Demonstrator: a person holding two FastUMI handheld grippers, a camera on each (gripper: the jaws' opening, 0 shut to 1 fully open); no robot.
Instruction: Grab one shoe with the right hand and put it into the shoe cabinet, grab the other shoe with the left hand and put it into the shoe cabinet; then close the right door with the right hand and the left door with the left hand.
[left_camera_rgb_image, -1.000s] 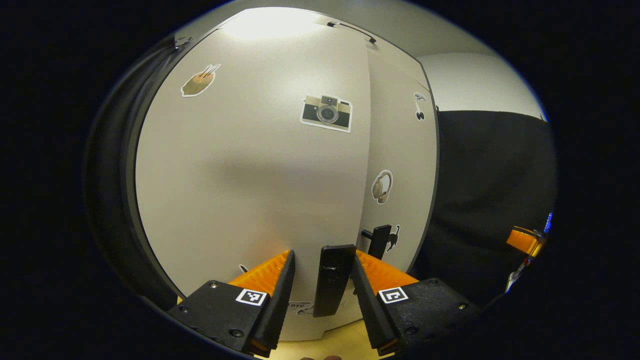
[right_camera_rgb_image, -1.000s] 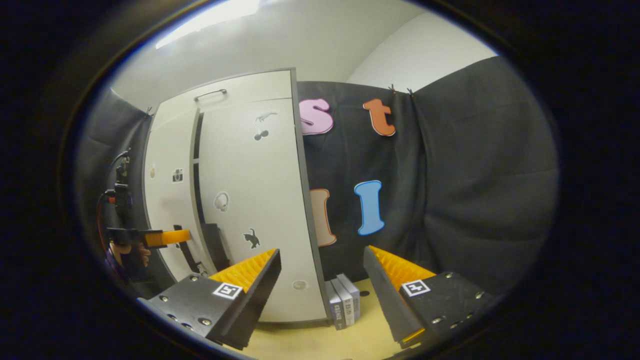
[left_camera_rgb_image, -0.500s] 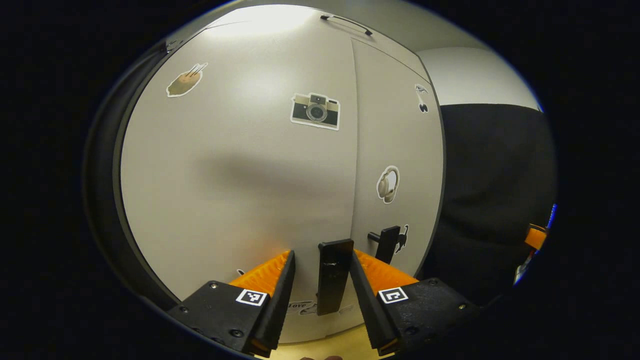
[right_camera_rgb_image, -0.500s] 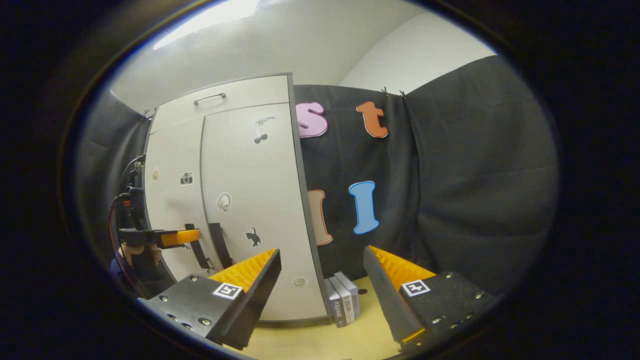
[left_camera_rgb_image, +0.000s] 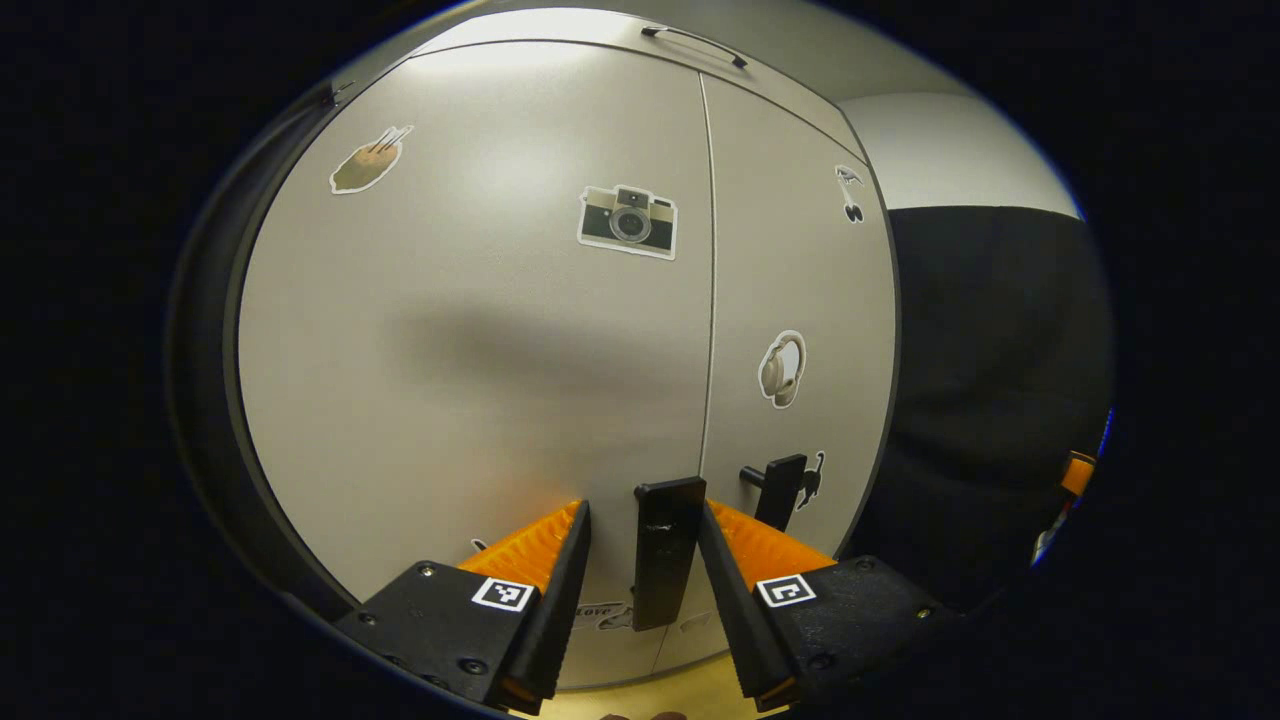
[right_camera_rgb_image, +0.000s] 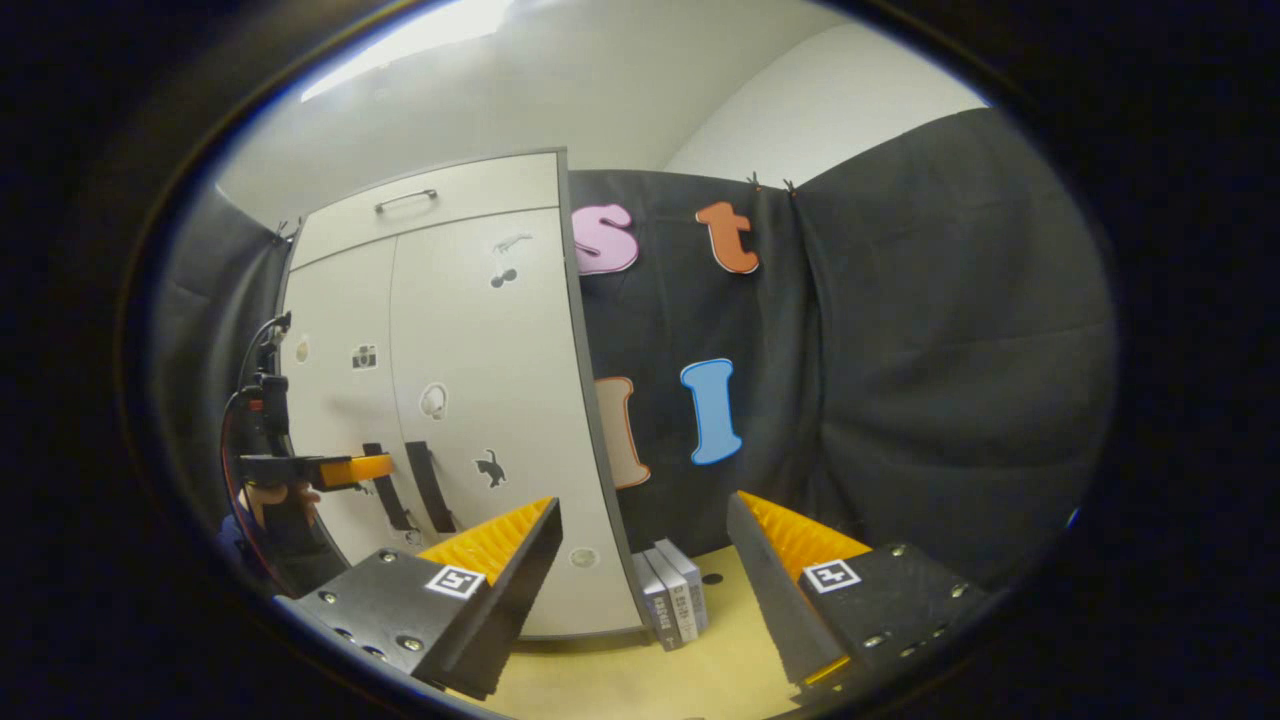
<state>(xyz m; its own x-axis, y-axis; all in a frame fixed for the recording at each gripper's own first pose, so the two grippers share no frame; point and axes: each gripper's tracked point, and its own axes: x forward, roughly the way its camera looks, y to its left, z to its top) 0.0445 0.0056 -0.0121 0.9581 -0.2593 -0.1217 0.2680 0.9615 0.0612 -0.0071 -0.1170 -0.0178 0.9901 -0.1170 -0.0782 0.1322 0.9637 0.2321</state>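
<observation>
The white shoe cabinet (left_camera_rgb_image: 480, 340) stands close in front in the left gripper view, both doors flush and shut. My left gripper (left_camera_rgb_image: 643, 508) is open, its fingers either side of the left door's black handle (left_camera_rgb_image: 664, 555), with a gap on the left. The right door's handle (left_camera_rgb_image: 782, 488) sits just beyond. In the right gripper view the cabinet (right_camera_rgb_image: 470, 400) is farther off at the left, and the left gripper (right_camera_rgb_image: 345, 468) is at its handles, held by a hand (right_camera_rgb_image: 268, 500). My right gripper (right_camera_rgb_image: 643, 505) is open and holds nothing.
A few books (right_camera_rgb_image: 672, 600) stand on the yellow floor (right_camera_rgb_image: 620, 680) against the cabinet's right side. A drawer with a thin handle (right_camera_rgb_image: 405, 200) tops the cabinet. Black cloth walls (right_camera_rgb_image: 900, 400) close the booth to the right and behind.
The left door has swung fully shut, closing the dark gap between the doors, with my left gripper following it in. The right gripper has drifted slightly away to the right.
</observation>
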